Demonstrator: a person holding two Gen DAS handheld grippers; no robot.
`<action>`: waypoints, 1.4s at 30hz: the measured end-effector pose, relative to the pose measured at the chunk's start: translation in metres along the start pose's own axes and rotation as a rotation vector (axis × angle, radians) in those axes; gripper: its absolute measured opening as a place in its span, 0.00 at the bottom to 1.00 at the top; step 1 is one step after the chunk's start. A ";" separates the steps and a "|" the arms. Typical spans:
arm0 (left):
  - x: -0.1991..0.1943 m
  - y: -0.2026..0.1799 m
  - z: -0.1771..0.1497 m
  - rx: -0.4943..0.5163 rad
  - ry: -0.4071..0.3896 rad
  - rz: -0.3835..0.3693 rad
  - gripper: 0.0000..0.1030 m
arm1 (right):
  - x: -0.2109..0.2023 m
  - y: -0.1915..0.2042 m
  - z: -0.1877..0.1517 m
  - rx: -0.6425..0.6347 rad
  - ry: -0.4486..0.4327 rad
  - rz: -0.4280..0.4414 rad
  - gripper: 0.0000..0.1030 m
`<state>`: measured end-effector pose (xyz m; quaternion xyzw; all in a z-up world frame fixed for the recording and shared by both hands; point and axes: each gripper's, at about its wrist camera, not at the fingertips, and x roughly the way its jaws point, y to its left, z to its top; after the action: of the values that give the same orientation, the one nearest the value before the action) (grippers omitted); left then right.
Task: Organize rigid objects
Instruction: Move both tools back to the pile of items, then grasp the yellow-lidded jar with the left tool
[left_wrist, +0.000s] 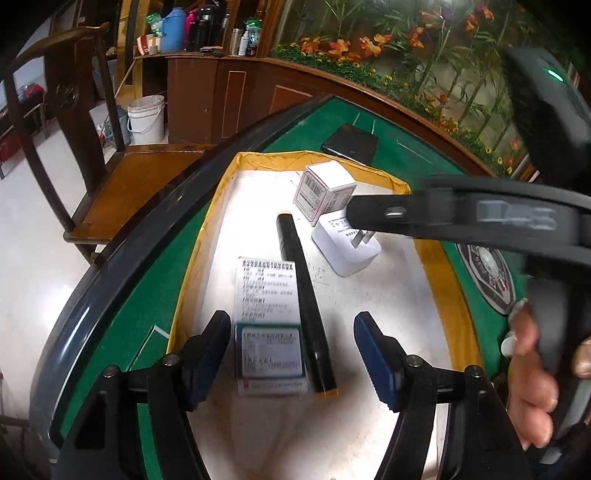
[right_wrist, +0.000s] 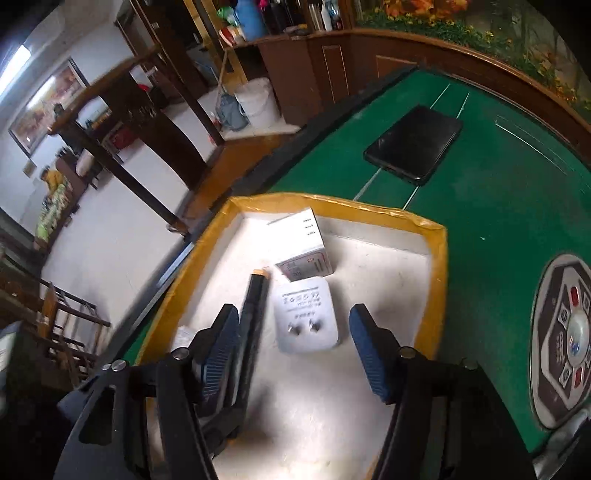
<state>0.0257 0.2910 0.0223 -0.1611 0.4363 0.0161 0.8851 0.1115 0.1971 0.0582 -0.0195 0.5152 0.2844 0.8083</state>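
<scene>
Inside the yellow-rimmed tray (left_wrist: 221, 192) on your green table (right_wrist: 498, 206), the medicine box (left_wrist: 271, 354) and black pen (left_wrist: 306, 306) lie side by side between your left gripper's (left_wrist: 291, 354) parted, empty jaws. Your right gripper (right_wrist: 291, 354) gapes over the white charger (right_wrist: 308, 317), touching nothing, with the small white carton (right_wrist: 304, 243) just beyond.

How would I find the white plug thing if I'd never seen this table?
Look in the yellow-rimmed tray on the green table. The charger lies flat beside the long black stick, below a small white box. It alone has two metal prongs sticking up.
</scene>
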 end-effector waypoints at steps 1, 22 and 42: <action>-0.003 0.001 -0.003 -0.012 -0.009 -0.013 0.71 | -0.007 -0.002 -0.004 0.008 -0.009 0.023 0.60; -0.050 -0.162 -0.083 0.392 -0.106 -0.223 0.71 | -0.197 -0.147 -0.170 0.076 -0.331 0.049 0.61; -0.016 -0.254 -0.102 0.574 -0.016 -0.254 0.79 | -0.188 -0.271 -0.234 0.445 -0.284 0.101 0.61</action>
<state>-0.0190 0.0213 0.0459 0.0422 0.3927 -0.2169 0.8927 -0.0082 -0.1887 0.0360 0.2246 0.4468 0.2039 0.8417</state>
